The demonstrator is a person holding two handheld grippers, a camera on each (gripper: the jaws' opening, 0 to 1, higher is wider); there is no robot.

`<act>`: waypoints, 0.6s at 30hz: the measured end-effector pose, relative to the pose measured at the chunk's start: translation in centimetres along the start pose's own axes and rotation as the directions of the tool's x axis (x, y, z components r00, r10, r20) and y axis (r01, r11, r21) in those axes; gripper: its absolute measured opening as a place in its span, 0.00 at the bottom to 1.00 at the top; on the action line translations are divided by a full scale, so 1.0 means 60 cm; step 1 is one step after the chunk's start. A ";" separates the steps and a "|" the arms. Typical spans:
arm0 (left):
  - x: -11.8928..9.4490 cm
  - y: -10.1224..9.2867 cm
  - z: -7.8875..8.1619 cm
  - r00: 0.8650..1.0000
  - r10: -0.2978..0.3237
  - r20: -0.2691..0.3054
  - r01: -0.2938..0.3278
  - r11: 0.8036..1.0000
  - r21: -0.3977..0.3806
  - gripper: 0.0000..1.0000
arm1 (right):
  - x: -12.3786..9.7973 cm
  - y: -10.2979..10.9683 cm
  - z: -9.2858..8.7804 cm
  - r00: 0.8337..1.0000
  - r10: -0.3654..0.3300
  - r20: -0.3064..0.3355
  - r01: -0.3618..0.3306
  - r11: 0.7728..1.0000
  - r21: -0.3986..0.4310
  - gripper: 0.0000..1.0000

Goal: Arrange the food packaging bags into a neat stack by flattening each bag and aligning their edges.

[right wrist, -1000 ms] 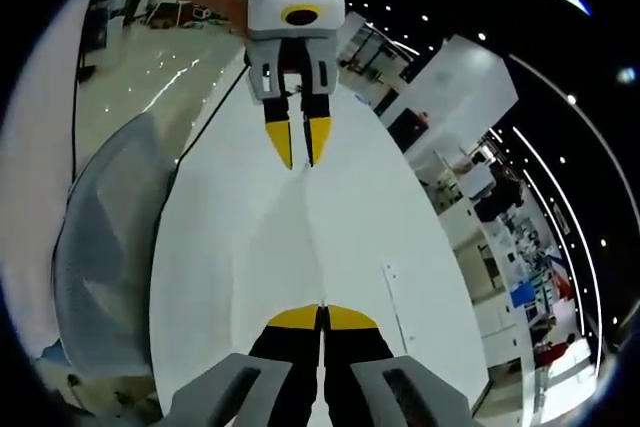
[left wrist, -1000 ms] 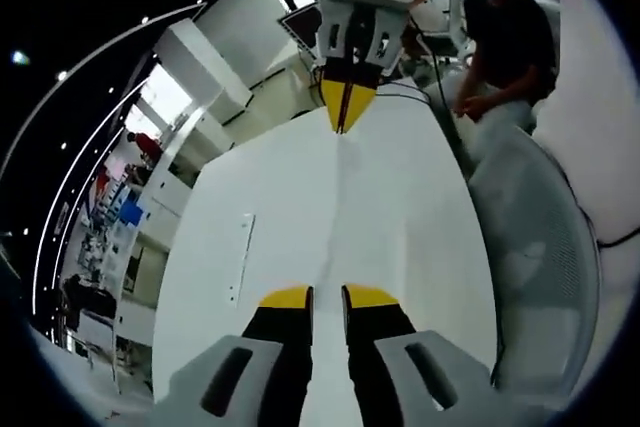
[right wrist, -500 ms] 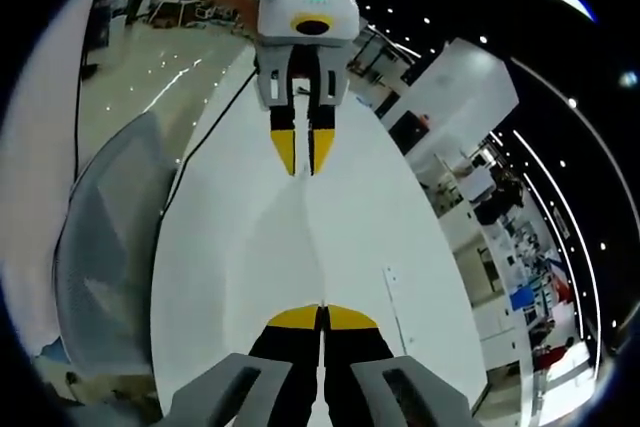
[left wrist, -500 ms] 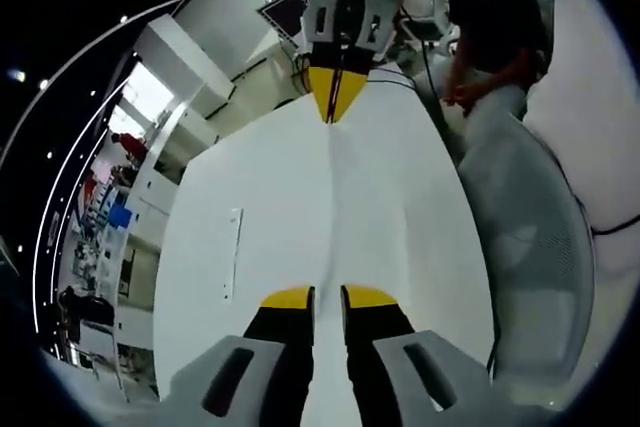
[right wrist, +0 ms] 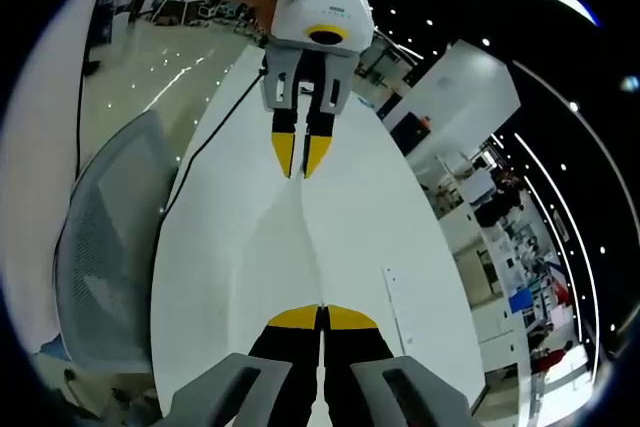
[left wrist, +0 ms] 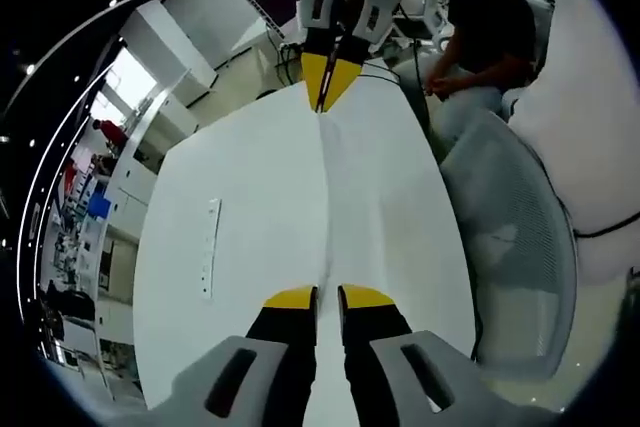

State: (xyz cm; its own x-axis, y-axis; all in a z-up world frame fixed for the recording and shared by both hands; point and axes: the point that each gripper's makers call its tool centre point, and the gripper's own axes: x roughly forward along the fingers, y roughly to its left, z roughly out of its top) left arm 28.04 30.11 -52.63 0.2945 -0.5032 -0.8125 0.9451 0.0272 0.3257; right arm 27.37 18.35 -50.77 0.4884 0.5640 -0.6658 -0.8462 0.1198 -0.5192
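Observation:
A thin white food bag (left wrist: 326, 197) hangs stretched edge-on between my two grippers and reads as a fine crease line above the white table (left wrist: 240, 207). My left gripper (left wrist: 327, 297) pinches its near end, jaws almost together. My right gripper (left wrist: 325, 97) is shut on the far end, held by a hand. In the right gripper view the same bag (right wrist: 305, 237) runs from my shut right gripper (right wrist: 322, 315) up to the left gripper (right wrist: 300, 162), whose yellow tips converge on it.
A grey mesh chair (left wrist: 510, 247) stands beside the table's edge and shows again as the chair (right wrist: 100, 237). A pale strip label (left wrist: 210, 247) lies on the tabletop. A person in a dark top (left wrist: 490, 37) sits beyond. A black cable (right wrist: 215, 117) runs along the table's far side.
Both views have tilted slightly. The left gripper's jaws have drawn closer together on the bag. Both grippers keep their hold and the bag stays stretched.

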 end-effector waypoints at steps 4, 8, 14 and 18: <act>0.002 -0.004 0.000 1.000 -0.017 -0.007 0.017 1.000 -0.008 0.07 | 0.001 0.002 0.000 1.000 0.002 0.001 -0.002 1.000 -0.002 0.00; 0.004 -0.006 0.000 0.999 -0.035 -0.013 0.035 0.999 -0.016 0.06 | 0.001 0.002 0.000 1.000 0.002 0.001 -0.002 1.000 -0.003 0.00; 0.007 -0.010 0.003 0.998 -0.065 -0.017 0.065 0.997 -0.036 0.05 | 0.003 0.003 0.002 1.000 0.005 0.005 -0.005 1.000 -0.007 0.00; 0.013 -0.005 0.000 0.997 -0.073 -0.025 0.072 0.997 -0.035 0.04 | 0.004 0.003 0.005 1.000 0.006 0.010 -0.006 1.000 -0.010 0.00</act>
State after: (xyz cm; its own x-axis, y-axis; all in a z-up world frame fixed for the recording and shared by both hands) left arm 27.99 29.74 -53.35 0.2280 -0.4817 -0.8462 0.9683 0.0210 0.2490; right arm 27.25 18.76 -50.83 0.4815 0.5726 -0.6636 -0.8469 0.1088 -0.5206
